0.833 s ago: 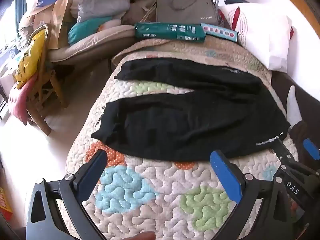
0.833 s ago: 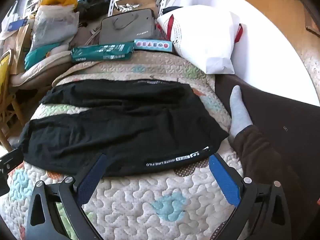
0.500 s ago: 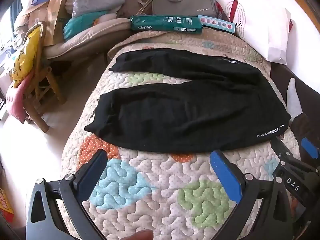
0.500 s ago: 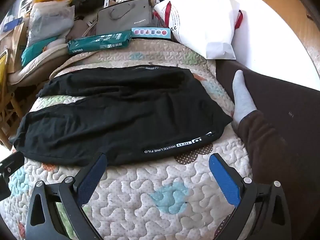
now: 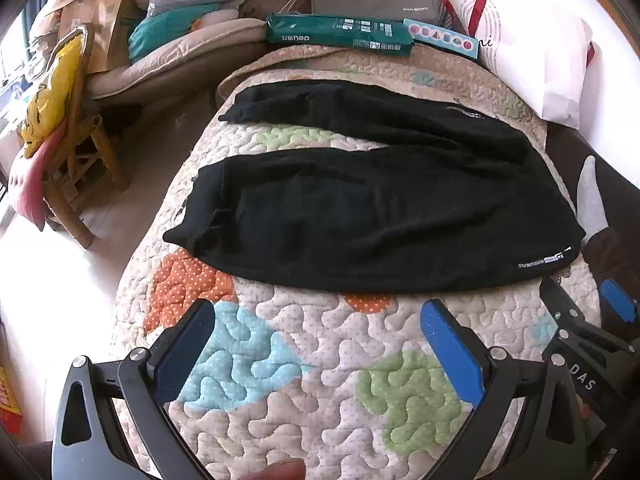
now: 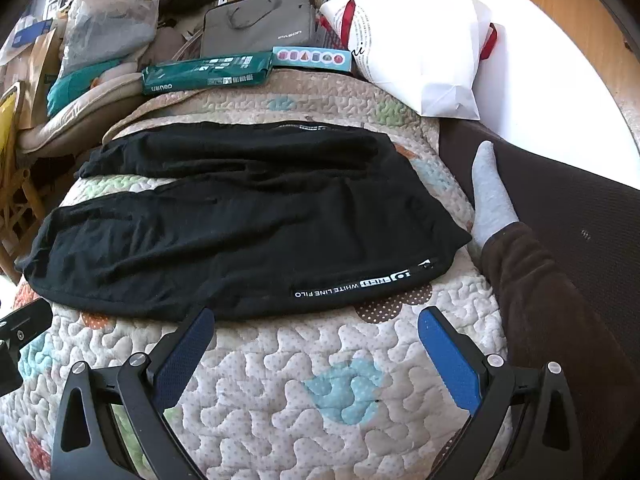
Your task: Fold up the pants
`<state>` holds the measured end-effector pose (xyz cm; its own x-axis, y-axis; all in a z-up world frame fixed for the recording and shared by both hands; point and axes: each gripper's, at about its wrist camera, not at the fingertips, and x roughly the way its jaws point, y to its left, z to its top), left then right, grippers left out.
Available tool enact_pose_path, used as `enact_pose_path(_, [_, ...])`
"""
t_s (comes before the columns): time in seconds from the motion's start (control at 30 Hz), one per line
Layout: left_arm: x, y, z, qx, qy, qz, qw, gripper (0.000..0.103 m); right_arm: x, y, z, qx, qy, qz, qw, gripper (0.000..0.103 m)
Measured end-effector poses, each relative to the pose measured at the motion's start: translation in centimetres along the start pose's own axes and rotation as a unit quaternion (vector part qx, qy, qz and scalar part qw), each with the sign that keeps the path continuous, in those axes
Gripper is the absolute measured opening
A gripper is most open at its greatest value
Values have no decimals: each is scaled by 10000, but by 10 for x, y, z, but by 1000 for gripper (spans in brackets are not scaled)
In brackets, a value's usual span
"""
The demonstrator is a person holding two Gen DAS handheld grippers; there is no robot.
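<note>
Pants (image 5: 380, 216) lie flat on the quilt (image 5: 320, 360); our left gripper (image 5: 316, 340) and right gripper (image 6: 316, 340), both spread empty, should pinch the near edge evenly.

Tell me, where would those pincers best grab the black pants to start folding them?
Probably along the near edge of the black pants: the right gripper at the waistband corner by the white lettering, the left gripper near that leg's cuff. Come in low from the near side; the pants lie flat on the quilt with that hem closest, and both grippers are open.
</note>
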<state>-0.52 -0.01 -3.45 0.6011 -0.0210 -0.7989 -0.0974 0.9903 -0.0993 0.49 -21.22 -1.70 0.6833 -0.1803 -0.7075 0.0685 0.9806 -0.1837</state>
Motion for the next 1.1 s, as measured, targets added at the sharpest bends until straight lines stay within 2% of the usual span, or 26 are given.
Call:
enact_pose_path(0.3, [10,-9,-5,106,193,88,9997,103,4,0,-1,14,81,13,10000,103])
enact_pose_path(1.1, [14,-12,-3,116,317,219,9992,103,10,0,-5,-3,199,35,9998,103])
